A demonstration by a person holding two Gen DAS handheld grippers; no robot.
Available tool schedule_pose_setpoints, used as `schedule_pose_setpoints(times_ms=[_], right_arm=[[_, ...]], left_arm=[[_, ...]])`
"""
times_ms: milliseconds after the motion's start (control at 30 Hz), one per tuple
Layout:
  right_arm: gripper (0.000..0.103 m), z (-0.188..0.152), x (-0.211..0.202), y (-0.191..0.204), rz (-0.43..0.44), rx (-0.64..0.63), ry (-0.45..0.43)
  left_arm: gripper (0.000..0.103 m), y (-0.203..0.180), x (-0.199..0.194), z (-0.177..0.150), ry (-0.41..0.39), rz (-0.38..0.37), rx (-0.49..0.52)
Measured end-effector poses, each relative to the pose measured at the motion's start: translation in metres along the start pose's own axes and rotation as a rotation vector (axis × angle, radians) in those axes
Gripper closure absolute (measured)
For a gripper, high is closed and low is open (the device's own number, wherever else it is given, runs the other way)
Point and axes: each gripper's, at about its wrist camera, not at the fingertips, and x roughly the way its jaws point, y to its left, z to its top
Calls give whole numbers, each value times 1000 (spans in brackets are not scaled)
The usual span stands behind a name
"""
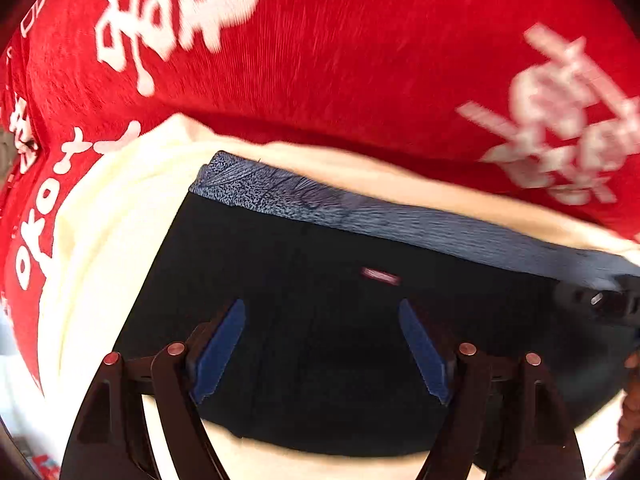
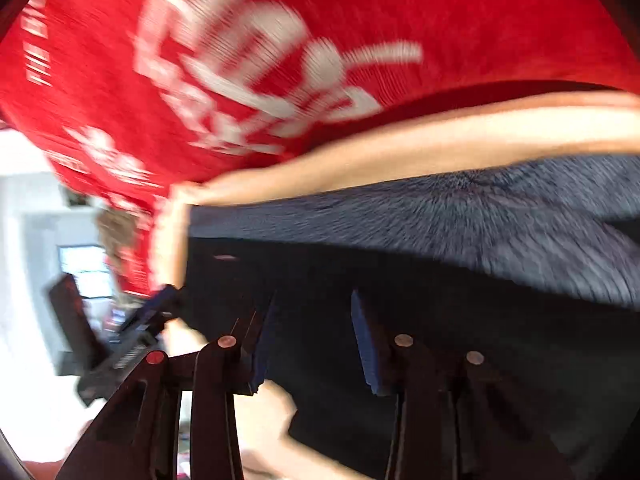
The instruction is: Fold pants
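Observation:
Dark pants (image 1: 320, 320) with a speckled grey waistband (image 1: 280, 192) lie on a cream surface (image 1: 104, 240). A small red label (image 1: 380, 276) sits below the band. My left gripper (image 1: 322, 312) is open above the dark fabric, blue pads apart, holding nothing. In the right wrist view the same pants (image 2: 480, 340) and waistband (image 2: 480, 216) fill the lower right, blurred. My right gripper (image 2: 314, 304) is open over the pants near their left edge. The left gripper's body (image 2: 120, 344) shows at the left there.
A red cloth with white characters (image 1: 340, 60) covers the area beyond the cream surface, and shows in the right wrist view (image 2: 200, 80). A bright room with a window (image 2: 84, 268) lies at the far left. The right gripper's edge (image 1: 600, 300) peeks in at the right.

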Motion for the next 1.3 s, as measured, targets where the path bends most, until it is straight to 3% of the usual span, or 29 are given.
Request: schedule_pose_setpoints(times_ms=[100, 133, 200, 233, 267, 367, 467, 633, 833, 967, 1100, 1267, 1300], right_arm=[[64, 27, -13, 3, -73, -5, -160], [63, 29, -21, 4, -62, 7, -191], [60, 19, -41, 1, 49, 35, -210], [52, 10, -47, -1, 66, 30, -200], [47, -1, -53, -2, 64, 19, -187], [47, -54, -78, -14, 49, 14, -160], [47, -108, -104, -46, 38, 123, -184], [47, -195, -155, -99, -28, 367, -310], [47, -262, -209, -166, -110, 569, -420], [47, -278, -249, -199, -128, 680, -542], [37, -267, -286, -243, -119, 755, -634], [39, -231, -297, -296, -75, 791, -629], [47, -221, -295, -304, -32, 795, -615]], left_arm=[[23, -10, 15, 3, -11, 54, 31], [23, -14, 12, 2, -11, 64, 51], [23, -20, -3, -4, -13, 23, 79], [23, -23, -11, -9, -13, 15, 94], [23, -26, -17, -15, -11, 12, 110], [23, -39, -35, -36, 6, -13, 162], [23, -59, -45, -61, 31, -55, 233], [23, -109, -50, -102, 24, -85, 398], [23, -137, -76, -116, -8, -135, 459], [23, -166, -92, -114, -48, -146, 482], [23, -193, -61, -102, -29, -128, 477], [23, -204, -35, -96, 38, -113, 342], [23, -204, -35, -96, 33, -112, 322]])
